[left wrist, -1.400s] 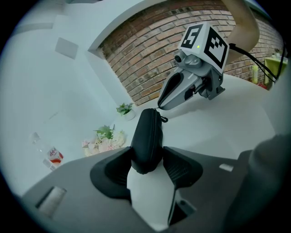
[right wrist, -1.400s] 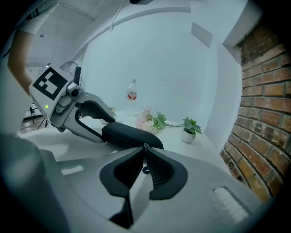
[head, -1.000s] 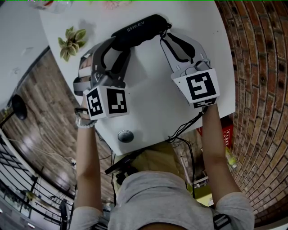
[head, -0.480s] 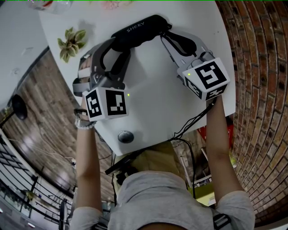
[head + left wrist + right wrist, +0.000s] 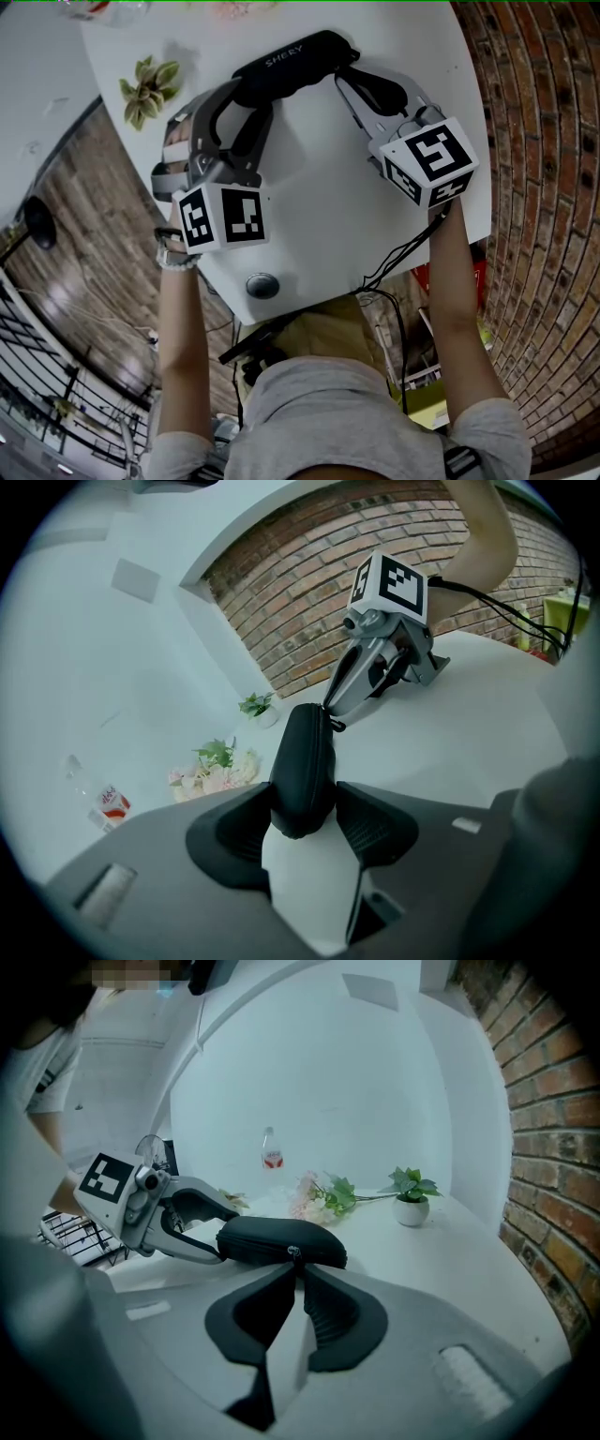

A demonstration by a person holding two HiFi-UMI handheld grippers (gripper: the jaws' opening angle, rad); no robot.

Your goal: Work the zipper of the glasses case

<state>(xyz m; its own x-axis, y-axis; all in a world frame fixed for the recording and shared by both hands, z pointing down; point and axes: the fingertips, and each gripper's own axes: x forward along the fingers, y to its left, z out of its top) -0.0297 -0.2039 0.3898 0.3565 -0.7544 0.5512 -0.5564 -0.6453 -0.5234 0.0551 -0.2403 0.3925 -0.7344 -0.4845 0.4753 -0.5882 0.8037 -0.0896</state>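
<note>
Judged to be at the very start: grip taken, zipper not yet run. Holding the case (image 5: pixel 286 58) down on the counter (image 5: pixel 319 206) with the left claw (image 5: pixel 302 808), pressed onto one end of it from both sides. Pinching the zipper pull (image 5: pixel 294 1253) with the right claw (image 5: pixel 295 1269) near the other end; have just been closing these jaws, now almost together with only the small pull between them. Cannot see any gap along the seam in either gripper view, so probably zipped shut all the way. Left to do: drawing the pull along the seam and around the case, while keeping the body steady.

Around: a small potted plant (image 5: pixel 411 1206) and some pale flowers (image 5: pixel 319 1199) farther back on the counter, with a bottle (image 5: pixel 270 1159) behind, all well apart from the case. Near the front edge, a round knob (image 5: pixel 262 284), also apart. Trailing from the right claw over the counter edge, a dark cable (image 5: pixel 394 255). To the right, a brick wall (image 5: pixel 534 141).

Nothing lying in the way of the pull. Worth watching only: the left claw, clamped across its end of the case, possibly stopping the pull there.
</note>
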